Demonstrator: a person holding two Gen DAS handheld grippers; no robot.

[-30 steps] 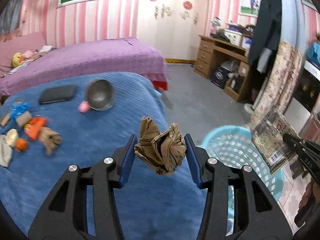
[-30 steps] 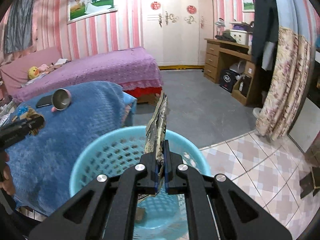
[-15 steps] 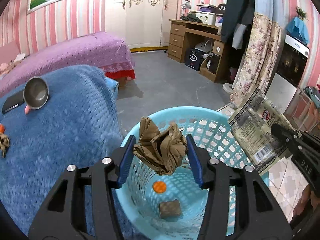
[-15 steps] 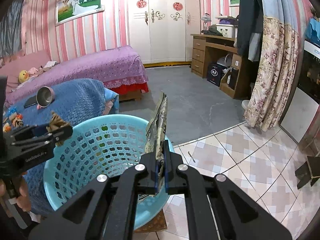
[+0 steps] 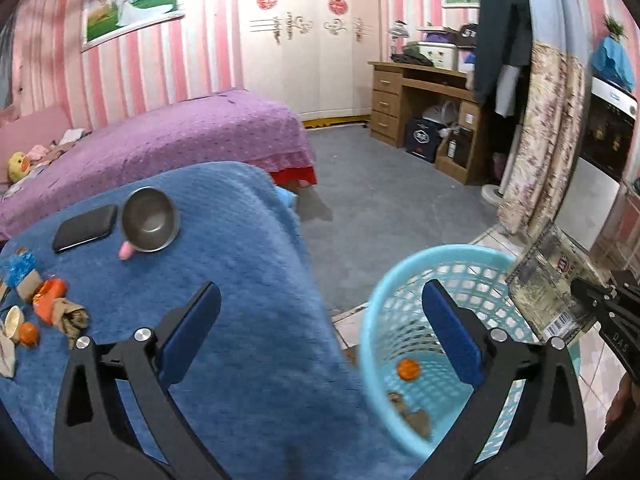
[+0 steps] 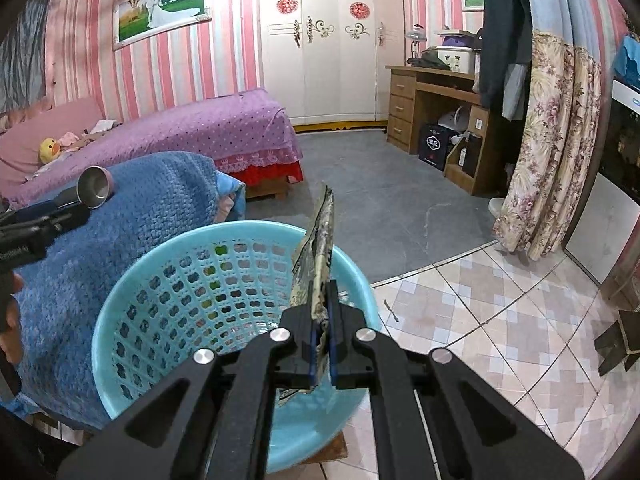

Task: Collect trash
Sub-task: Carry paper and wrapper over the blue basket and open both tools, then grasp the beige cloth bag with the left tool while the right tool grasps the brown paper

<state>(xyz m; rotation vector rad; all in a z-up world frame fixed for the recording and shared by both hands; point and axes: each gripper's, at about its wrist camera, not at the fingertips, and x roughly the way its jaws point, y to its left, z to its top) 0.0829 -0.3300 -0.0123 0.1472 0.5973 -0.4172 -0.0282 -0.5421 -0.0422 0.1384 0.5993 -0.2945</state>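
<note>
Having been opened wide, the left gripper (image 5: 320,336) is now empty; the crumpled brown paper (image 5: 408,412) has been dropped into the blue basket (image 6: 120,320). A flat wrapper (image 6: 320,256) is kept pinched by the right gripper (image 6: 320,344) above the basket, apparently due for release next.

Between the spread fingers (image 5: 200,320) of the left gripper (image 5: 320,328) nothing is held; the gap looks onto blue blanket (image 5: 240,280) on one side and the basket rim (image 5: 368,320) on the other. The basket mouth stands open below. The right gripper (image 6: 320,344), pinching a flat wrapper (image 6: 320,256), hangs over the basket's far edge. Ahead of both, grey floor (image 5: 380,200) lies bare up to the desk (image 5: 420,100).
</note>
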